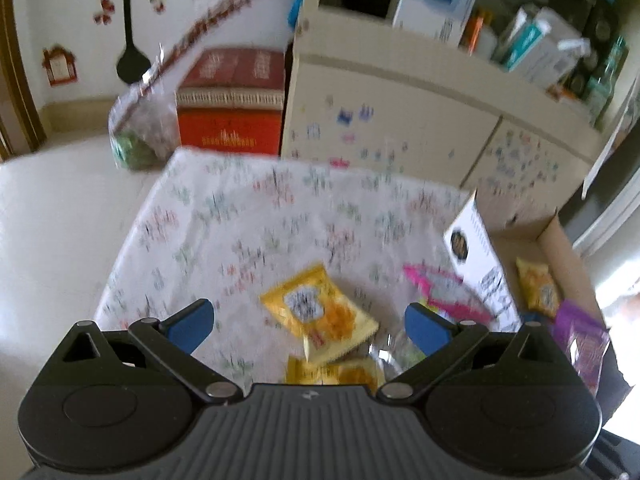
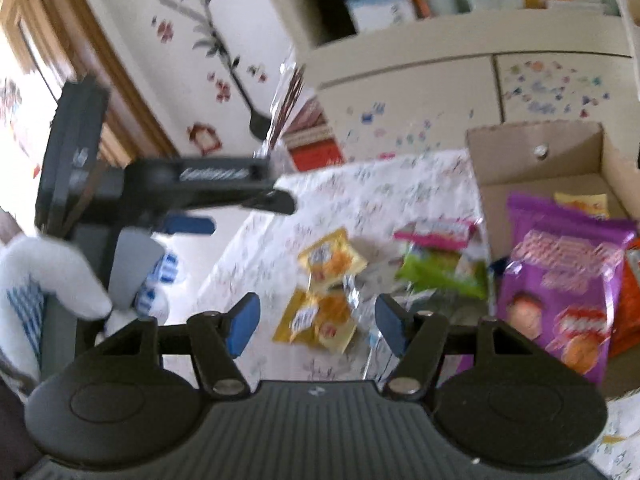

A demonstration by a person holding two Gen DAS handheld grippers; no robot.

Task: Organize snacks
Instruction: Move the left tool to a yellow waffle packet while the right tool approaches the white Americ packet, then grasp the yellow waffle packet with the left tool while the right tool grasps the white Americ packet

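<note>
Two yellow snack packets (image 1: 320, 312) (image 2: 330, 260) lie on the floral tablecloth, one overlapping a second yellow packet (image 2: 314, 322) nearer me. A pink and green packet (image 2: 440, 256) (image 1: 444, 288) lies to their right, beside an open cardboard box (image 2: 536, 156) (image 1: 560, 236). The box holds a purple bag (image 2: 560, 300) and a yellow packet (image 1: 538, 288). My left gripper (image 1: 310, 326) hovers open above the yellow packets, nothing between its blue pads. My right gripper (image 2: 316, 322) is open over the nearer yellow packet, touching nothing. In the right wrist view the left gripper's body (image 2: 160, 188) is at the left, held by a gloved hand (image 2: 52, 276).
A cream cabinet (image 1: 400, 120) with stickers and cluttered shelves stands behind the table. A red box (image 1: 232, 100) and a clear plastic bag (image 1: 140, 132) sit on the floor past the table's far edge. A clear wrapper (image 2: 360, 304) lies by the yellow packets.
</note>
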